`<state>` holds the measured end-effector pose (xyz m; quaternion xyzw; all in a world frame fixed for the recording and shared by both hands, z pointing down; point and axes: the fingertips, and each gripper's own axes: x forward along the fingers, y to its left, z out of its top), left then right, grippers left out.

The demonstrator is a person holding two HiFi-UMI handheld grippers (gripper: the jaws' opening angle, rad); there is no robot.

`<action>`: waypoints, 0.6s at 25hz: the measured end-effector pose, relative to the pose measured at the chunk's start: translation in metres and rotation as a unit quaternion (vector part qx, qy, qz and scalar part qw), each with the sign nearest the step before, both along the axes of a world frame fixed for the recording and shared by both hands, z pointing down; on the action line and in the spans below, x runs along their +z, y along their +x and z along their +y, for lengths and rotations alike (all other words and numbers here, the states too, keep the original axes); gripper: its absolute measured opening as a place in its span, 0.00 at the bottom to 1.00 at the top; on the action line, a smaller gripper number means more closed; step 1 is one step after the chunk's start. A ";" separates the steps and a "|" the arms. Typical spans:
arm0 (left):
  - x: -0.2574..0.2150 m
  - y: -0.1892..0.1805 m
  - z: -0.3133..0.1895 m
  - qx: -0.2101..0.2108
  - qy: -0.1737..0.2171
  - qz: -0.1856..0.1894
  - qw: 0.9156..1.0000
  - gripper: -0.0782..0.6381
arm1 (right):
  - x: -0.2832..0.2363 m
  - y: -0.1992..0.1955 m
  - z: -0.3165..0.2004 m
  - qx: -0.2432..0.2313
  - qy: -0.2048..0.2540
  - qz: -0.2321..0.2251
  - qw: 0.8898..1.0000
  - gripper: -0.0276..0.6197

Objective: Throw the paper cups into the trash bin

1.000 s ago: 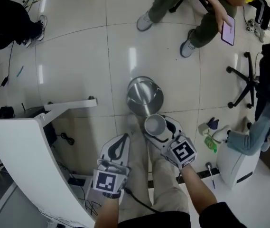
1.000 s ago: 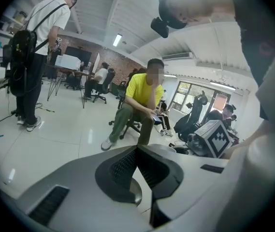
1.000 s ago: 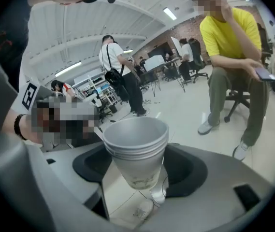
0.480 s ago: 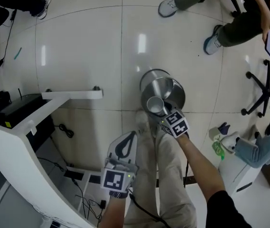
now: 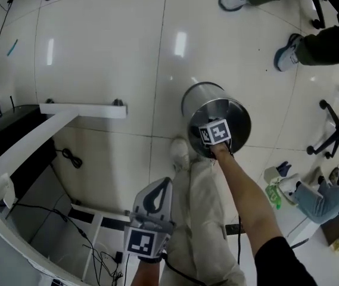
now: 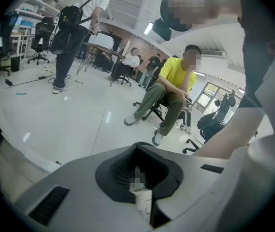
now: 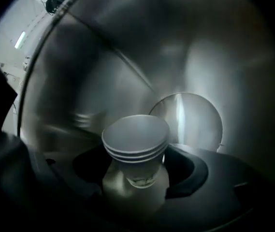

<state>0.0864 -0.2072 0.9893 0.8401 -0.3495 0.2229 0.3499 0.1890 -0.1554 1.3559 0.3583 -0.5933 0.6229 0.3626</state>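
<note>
Right gripper view puts the task's thing closest to you: a nested stack of paper cups [image 7: 135, 138] (three rims show, one inside another) sits between the jaws of your right gripper [image 7: 136, 178], whose fingers stand wide yet pinch the cup wall below the rims from both sides. Just beyond them curves the brushed-steel inner wall of the trash bin [image 7: 127, 57], with its round bottom farther in, so the stack is already inside the bin's mouth. I judge you hold it that deep so it drops straight in rather than bouncing off the rim. A faint print band on the cup's side is too dim to read. Head view shows your left gripper [image 5: 164, 185] low beside your leg, its fingers pressed together on nothing, presumably parked clear of the reach. Farther out, the marker cube [image 5: 215, 133] atop the right gripper covers part of the bin's opening. It carries only a black-and-white square pattern, no letters. Beyond lie the glossy floor tiles [image 5: 98, 52] and an office chair [image 5: 335, 130], well apart from the bin.
</note>
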 end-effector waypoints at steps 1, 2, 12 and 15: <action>0.007 -0.001 0.001 -0.007 -0.003 0.002 1.000 0.12 | 0.009 0.000 0.000 -0.007 -0.005 0.004 1.000 0.58; 0.012 -0.001 0.003 -0.013 -0.005 0.005 1.000 0.12 | 0.018 -0.001 0.000 -0.015 -0.009 0.006 1.000 0.58; 0.022 -0.014 0.007 -0.040 -0.018 0.022 0.999 0.11 | 0.067 0.003 0.004 -0.060 -0.012 0.057 0.997 0.58; 0.023 -0.018 0.010 -0.037 -0.027 0.017 0.999 0.12 | 0.060 0.000 0.005 -0.068 -0.015 0.061 0.996 0.58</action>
